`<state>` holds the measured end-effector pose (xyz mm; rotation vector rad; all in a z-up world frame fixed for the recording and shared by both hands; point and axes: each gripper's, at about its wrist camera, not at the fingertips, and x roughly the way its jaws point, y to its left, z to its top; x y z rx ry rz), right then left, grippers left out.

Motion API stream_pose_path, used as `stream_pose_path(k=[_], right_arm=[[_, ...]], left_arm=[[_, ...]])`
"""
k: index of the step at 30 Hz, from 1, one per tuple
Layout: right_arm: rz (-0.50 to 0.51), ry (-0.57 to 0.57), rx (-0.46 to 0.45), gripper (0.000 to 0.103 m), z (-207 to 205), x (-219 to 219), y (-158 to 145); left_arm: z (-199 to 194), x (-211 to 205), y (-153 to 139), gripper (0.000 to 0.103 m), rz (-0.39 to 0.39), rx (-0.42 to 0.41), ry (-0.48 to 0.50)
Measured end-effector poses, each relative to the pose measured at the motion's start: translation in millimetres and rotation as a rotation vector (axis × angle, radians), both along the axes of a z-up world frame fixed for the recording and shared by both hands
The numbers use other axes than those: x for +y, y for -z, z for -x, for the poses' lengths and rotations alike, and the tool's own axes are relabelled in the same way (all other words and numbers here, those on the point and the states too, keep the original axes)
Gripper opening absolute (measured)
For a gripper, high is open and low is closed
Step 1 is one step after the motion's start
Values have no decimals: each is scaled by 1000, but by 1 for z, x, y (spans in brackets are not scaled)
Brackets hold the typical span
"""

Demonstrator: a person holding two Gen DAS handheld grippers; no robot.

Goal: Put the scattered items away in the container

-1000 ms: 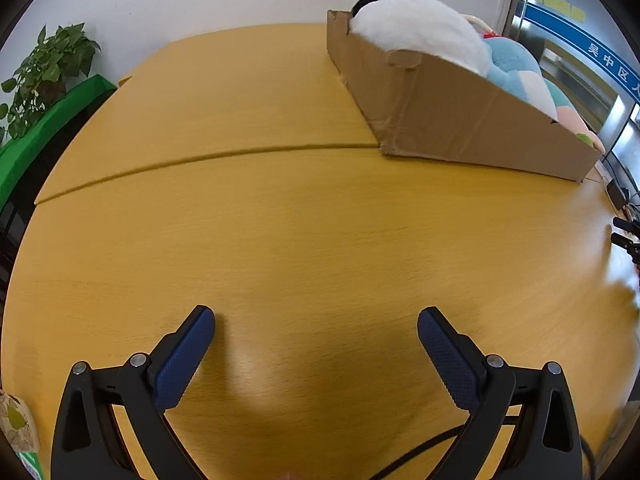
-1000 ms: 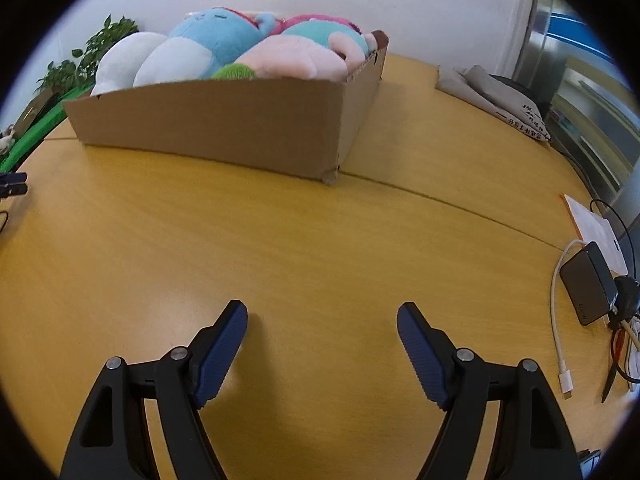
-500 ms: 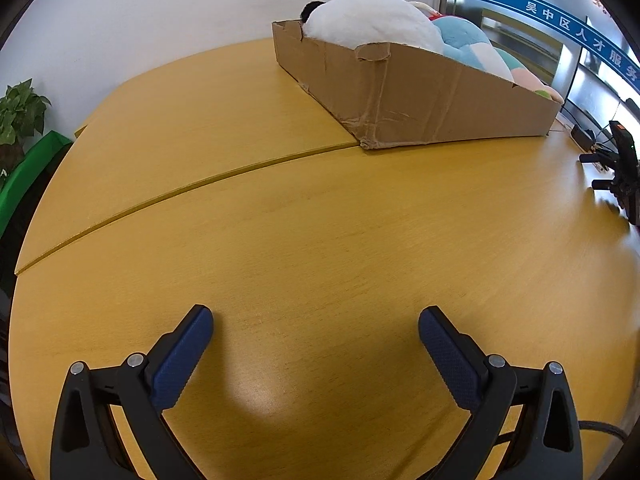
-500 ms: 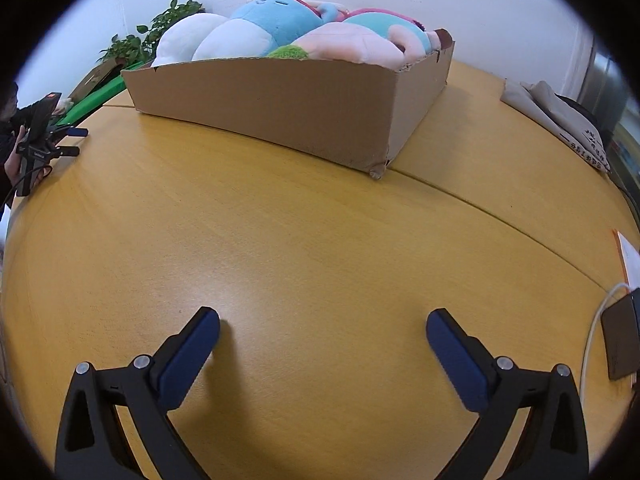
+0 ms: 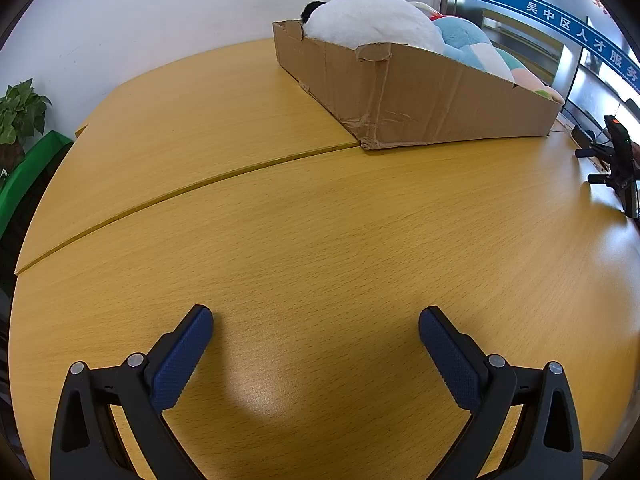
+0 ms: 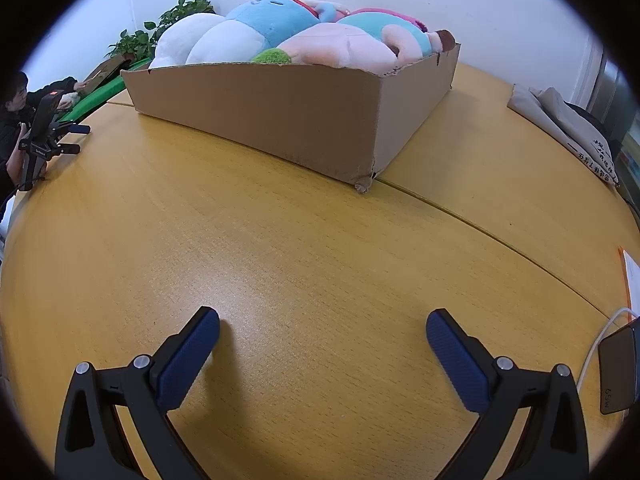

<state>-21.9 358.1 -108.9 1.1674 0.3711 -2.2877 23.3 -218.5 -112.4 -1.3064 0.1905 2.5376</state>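
A shallow cardboard box (image 5: 420, 100) stands on the wooden table, far right in the left wrist view and far centre in the right wrist view (image 6: 280, 116). It holds several plush toys: a white one (image 5: 372, 20), a blue one (image 6: 272, 20) and a pink one (image 6: 340, 48). My left gripper (image 5: 316, 320) is open and empty, low over bare tabletop in front of the box. My right gripper (image 6: 322, 322) is open and empty too, over bare tabletop. Each gripper also shows in the other's view, small at the edge: right (image 5: 616, 164), left (image 6: 44, 128).
The table (image 5: 280, 220) has a curved seam. Potted plants (image 6: 160, 32) and a green surface (image 5: 24, 176) lie to the left. A grey folded bag (image 6: 568, 128), a charger with white cable (image 6: 616, 364) and papers (image 6: 632, 276) sit at the right.
Both grippers have drawn back and turned, so the box looks farther and shifted in each view. The right gripper opened wider since a second ago. Nothing was picked up.
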Motion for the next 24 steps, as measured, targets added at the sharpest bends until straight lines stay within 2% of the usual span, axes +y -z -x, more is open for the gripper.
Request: stream_pose_path(k=[24], right_arm=[[0, 1, 2, 103, 1, -1, 0]], left_arm=[[2, -4, -1, 103, 1, 1, 2]])
